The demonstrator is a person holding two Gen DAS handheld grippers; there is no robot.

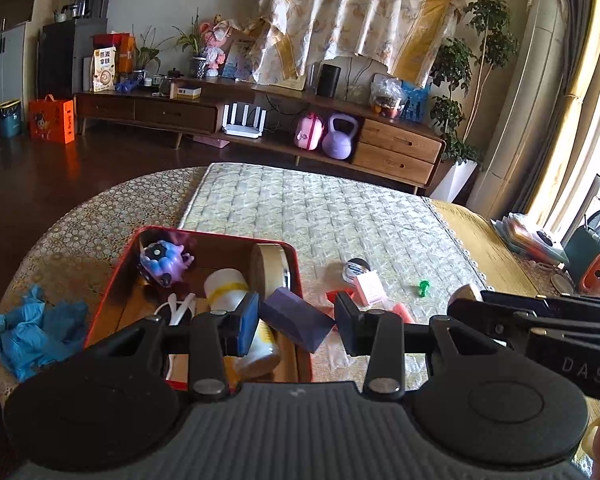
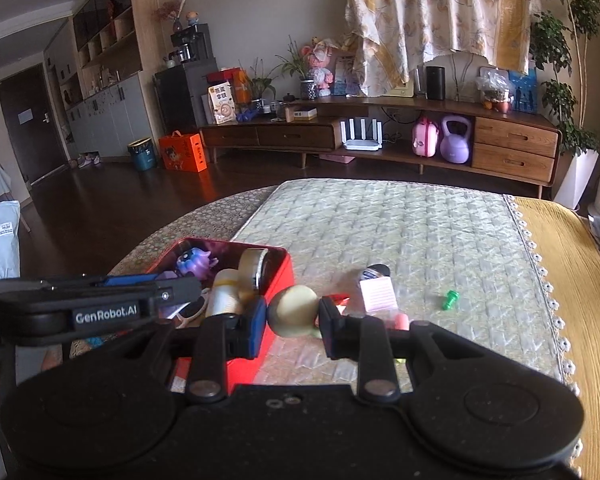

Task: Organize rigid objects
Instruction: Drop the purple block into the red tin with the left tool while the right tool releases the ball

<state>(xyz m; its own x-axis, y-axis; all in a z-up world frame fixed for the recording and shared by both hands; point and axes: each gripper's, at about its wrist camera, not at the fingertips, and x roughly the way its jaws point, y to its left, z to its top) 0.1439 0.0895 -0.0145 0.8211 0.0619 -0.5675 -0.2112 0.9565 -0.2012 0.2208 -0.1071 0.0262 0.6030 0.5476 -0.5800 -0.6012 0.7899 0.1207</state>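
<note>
A red tin box (image 1: 99, 308) (image 2: 277, 280) stands on the table and holds a purple toy (image 1: 165, 262), a white-and-yellow bottle (image 1: 227, 290), a tape roll (image 1: 269, 270) and a white cable. My left gripper (image 1: 295, 322) holds a purple block (image 1: 295, 320) over the box's right rim; its jaws stand wide with the block between them. My right gripper (image 2: 292, 316) is shut on a cream round object (image 2: 293, 310), just right of the box. A pink box (image 1: 370, 288) (image 2: 376, 294), a black-capped jar (image 1: 356, 268), a green pin (image 1: 424, 286) (image 2: 450, 299) and red pieces lie on the quilted mat.
Crumpled blue gloves (image 1: 31, 332) lie left of the box. A yellow cloth (image 2: 572, 280) covers the table's right side, with stacked items (image 1: 540, 240) at its far edge. A TV cabinet (image 1: 259, 120) stands across the dark floor.
</note>
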